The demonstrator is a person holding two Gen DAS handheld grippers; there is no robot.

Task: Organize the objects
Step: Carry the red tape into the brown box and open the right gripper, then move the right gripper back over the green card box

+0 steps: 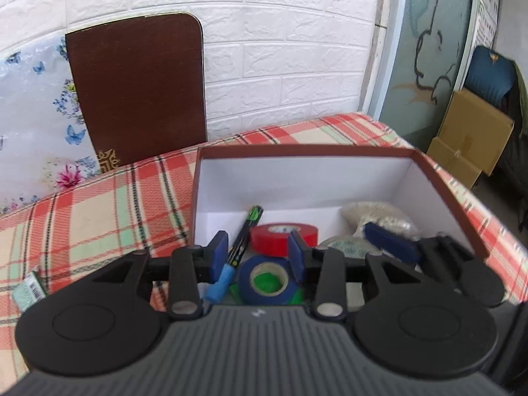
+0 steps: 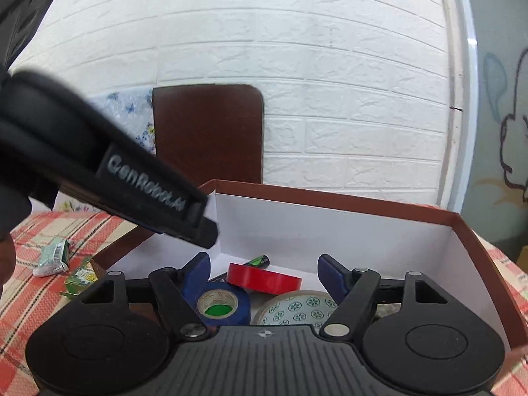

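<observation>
A brown-rimmed box with white inside (image 1: 297, 175) (image 2: 363, 231) sits on the plaid cloth. In it lie a red tape roll (image 1: 282, 236) (image 2: 264, 279), a blue tape roll with a green core (image 1: 267, 280) (image 2: 221, 307), a patterned tape roll (image 2: 297, 307), a black-and-green pen with a blue cap (image 1: 237, 250) and a bag of white beads (image 1: 379, 216). My left gripper (image 1: 259, 254) is open and empty above the blue roll. My right gripper (image 2: 264, 275) is open and empty over the box; its blue pad (image 1: 389, 242) shows in the left wrist view.
Two small green packets (image 2: 54, 257) (image 2: 81, 277) lie on the plaid tablecloth (image 1: 99, 214) left of the box; one shows in the left wrist view (image 1: 29, 292). A brown board (image 1: 138, 92) leans on the white brick wall. Cardboard boxes (image 1: 468, 138) stand at right.
</observation>
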